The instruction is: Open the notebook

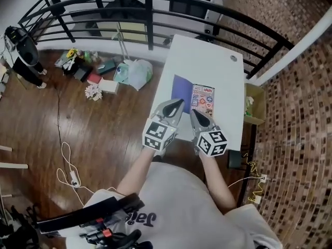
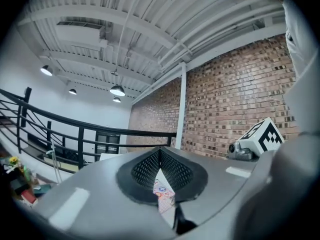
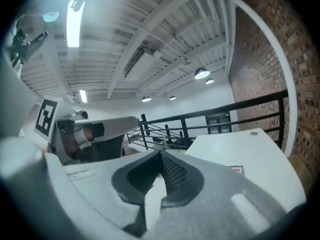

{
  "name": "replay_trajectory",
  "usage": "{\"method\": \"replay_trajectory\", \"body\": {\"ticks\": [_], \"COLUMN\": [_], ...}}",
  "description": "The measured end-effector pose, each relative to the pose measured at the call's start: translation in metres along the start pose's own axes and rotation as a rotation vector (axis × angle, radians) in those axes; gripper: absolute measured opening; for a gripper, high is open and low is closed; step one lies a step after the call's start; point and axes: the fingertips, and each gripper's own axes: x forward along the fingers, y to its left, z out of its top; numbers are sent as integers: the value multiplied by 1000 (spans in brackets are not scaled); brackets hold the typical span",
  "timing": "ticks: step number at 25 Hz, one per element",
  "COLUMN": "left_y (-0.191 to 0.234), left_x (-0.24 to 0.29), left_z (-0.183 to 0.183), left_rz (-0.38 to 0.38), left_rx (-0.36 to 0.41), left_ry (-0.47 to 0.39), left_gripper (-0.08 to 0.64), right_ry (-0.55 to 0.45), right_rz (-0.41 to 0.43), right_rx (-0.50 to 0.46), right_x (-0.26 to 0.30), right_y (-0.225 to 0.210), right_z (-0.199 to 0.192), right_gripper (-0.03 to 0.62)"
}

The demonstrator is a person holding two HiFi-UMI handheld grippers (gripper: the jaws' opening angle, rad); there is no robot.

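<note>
Left hand-held gripper (image 1: 180,102), right hand-held gripper (image 1: 193,111) above notebook (image 1: 203,98) edge

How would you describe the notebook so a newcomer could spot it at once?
Find the white rectangular table by the black metal railing. On its near half lies the open notebook. Its violet-blue left leaf and sticker-covered right page are the only colour on that white top.
</note>
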Motion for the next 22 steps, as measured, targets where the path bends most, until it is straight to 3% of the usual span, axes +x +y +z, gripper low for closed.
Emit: {"method": "replay_trajectory", "body": {"ticks": [3, 7, 11, 15, 19, 22], "left_y": [-50, -142, -219, -253, -265, -272], "left_x": [-14, -34, -52, -78, -93, -101], "left_z": [-6, -25, -50, -58, -19, -9], "left_rz": [27, 84, 90, 88, 72, 43], "left_rx": [-11, -12, 17, 21, 42, 79], "left_ry": [-18, -35, 5, 51, 10, -13], "left_gripper": [17, 17, 17, 17, 17, 17], "right_ry": [-57, -12, 6, 4, -94, -154], "right_rz": [-36, 12, -11, -16, -78, -118], "right_rx": [-40, 17, 42, 39, 19, 9], "right_x": [-68, -167, -239, -288, -315, -328], "right_y": [-10, -9, -13, -9, -8, -7], "right_z": [5, -29, -59, -64, -34, -15], "right_gripper": [-8, -8, -8, -8, -8, -8]}}
